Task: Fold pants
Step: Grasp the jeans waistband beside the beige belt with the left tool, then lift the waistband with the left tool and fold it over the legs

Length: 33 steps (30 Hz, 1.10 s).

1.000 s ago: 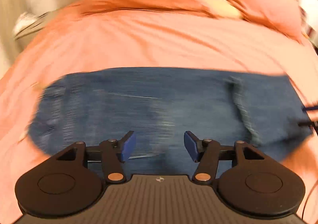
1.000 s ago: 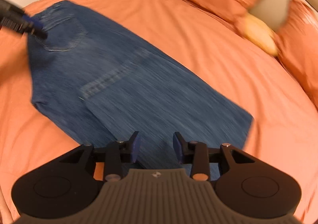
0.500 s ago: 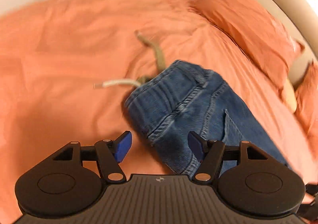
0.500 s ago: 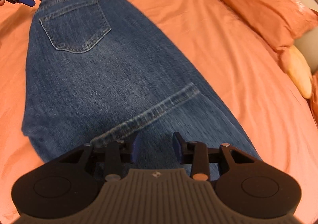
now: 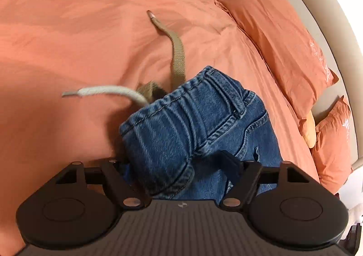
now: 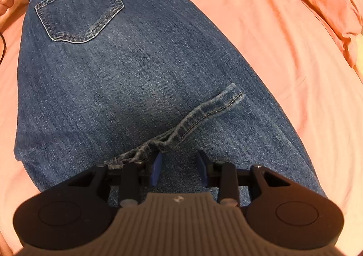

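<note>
The bed carries the jeans, whose long axis runs from the left tongs at the waistband to the right tongs above the hem. The left tongs have just been opening wide, the waistband corner between them apparently unpinched. The right tongs are part open, holding nothing.

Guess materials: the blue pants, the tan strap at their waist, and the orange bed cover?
Blue pants: denim, matte; diagonal weave, faded patches and contrast stitching show. Flat tan drawstring strap: woven webbing, probably cotton; ribbed texture, capped tip. Orange bed cover: thin woven cloth, likely cotton, matte with soft creases.
</note>
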Available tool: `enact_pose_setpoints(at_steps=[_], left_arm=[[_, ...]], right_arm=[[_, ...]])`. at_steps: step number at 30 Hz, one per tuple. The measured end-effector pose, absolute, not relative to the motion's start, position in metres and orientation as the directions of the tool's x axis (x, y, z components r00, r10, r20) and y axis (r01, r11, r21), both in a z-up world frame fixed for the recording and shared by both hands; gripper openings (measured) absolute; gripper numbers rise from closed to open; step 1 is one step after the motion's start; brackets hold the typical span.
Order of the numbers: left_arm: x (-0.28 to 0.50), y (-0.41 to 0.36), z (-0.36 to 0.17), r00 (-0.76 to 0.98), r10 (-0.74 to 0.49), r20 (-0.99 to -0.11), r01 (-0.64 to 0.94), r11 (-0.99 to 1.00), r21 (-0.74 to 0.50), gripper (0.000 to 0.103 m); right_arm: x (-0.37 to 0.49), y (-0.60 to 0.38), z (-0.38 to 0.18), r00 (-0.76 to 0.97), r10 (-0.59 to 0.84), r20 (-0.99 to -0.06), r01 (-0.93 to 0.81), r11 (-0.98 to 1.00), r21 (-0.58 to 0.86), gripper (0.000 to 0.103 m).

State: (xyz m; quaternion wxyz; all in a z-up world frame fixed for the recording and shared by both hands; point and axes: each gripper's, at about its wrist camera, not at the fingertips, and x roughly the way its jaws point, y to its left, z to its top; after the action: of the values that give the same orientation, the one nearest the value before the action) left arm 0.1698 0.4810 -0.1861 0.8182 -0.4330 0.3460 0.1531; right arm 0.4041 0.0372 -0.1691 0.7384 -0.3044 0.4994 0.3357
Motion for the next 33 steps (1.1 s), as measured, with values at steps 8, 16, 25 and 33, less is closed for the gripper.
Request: enact_pose_setpoints(at_steps=[8,16,25,33], left_arm=[[0.179,0.476,-0.161,0.683,0.017,-0.730,-0.588,0.607,-0.535,0.031],[0.215,0.426,-0.079,0.613,0.152,-0.775,-0.577,0.756,-0.308,0.026],[0.251,0.292,0.031,0.671,0.248,-0.699,-0.406,0.912,-0.066,0.025],[0.286,0.132,0.054,0.692,0.277,-0.667,-0.203,0.961,0.189,0.024]], right_arm=[[0.412,0.026,-0.169,0.256,0.217,-0.942,-0.795,0.601,-0.078,0.032],[0.407,0.016,-0.174,0.272,0.231,-0.934,-0.793,0.604,-0.081,0.032],[0.391,-0.021,-0.146,0.311,0.289,-0.905,-0.726,0.687,-0.031,0.033],[0.364,-0.098,-0.114,0.346,0.282,-0.895,-0.610,0.792,0.014,0.033]])
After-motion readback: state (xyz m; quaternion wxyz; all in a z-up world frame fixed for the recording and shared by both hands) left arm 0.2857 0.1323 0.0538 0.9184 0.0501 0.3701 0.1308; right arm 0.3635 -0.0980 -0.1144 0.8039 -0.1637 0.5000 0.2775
